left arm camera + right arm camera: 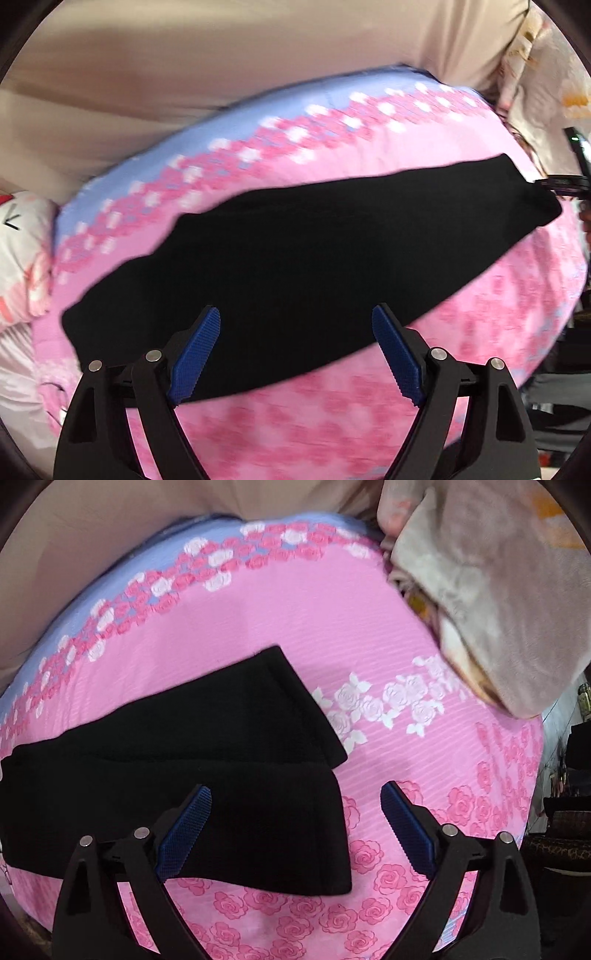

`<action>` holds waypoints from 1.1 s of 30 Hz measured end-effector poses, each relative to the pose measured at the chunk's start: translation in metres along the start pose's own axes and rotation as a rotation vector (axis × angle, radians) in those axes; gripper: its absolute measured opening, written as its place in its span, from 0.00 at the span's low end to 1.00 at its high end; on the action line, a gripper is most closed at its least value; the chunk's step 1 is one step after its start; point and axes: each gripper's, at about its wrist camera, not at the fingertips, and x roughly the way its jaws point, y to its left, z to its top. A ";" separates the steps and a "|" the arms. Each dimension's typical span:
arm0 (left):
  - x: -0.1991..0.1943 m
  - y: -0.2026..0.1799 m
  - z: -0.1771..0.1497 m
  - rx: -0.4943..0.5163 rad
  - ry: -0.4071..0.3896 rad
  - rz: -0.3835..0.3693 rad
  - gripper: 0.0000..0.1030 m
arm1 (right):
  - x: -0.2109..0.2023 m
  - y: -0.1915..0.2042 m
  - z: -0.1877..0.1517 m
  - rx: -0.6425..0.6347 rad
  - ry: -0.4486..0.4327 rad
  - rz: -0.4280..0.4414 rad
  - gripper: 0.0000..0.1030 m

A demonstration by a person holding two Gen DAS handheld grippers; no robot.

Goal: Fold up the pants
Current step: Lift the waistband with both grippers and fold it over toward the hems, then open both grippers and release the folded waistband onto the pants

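Note:
The black pants (314, 258) lie flat on a pink rose-patterned bedsheet (480, 314), stretched from lower left to upper right in the left wrist view. My left gripper (295, 321) is open and empty, hovering over the pants' near edge. In the right wrist view the two leg ends of the pants (207, 760) lie side by side, slightly spread, hems pointing right. My right gripper (295, 797) is open and empty, above the hem of the nearer leg. The other gripper (561, 182) shows at the far end of the pants.
The sheet (295, 620) has a blue band with roses along its far side. A grey-beige blanket (498, 590) is heaped at the right. A white and pink pillow (22, 258) lies at the left. A beige wall (221, 55) is behind the bed. Dark furniture (569, 812) stands at the right.

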 end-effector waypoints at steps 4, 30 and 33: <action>0.001 -0.015 0.002 0.008 0.016 0.049 0.80 | 0.021 0.002 -0.007 -0.048 0.058 0.006 0.77; 0.002 -0.024 0.003 -0.103 0.059 0.099 0.80 | -0.044 -0.002 0.016 -0.176 -0.244 0.148 0.96; -0.010 -0.036 0.018 -0.083 0.021 0.073 0.80 | -0.005 0.050 0.040 -0.320 -0.137 0.086 0.92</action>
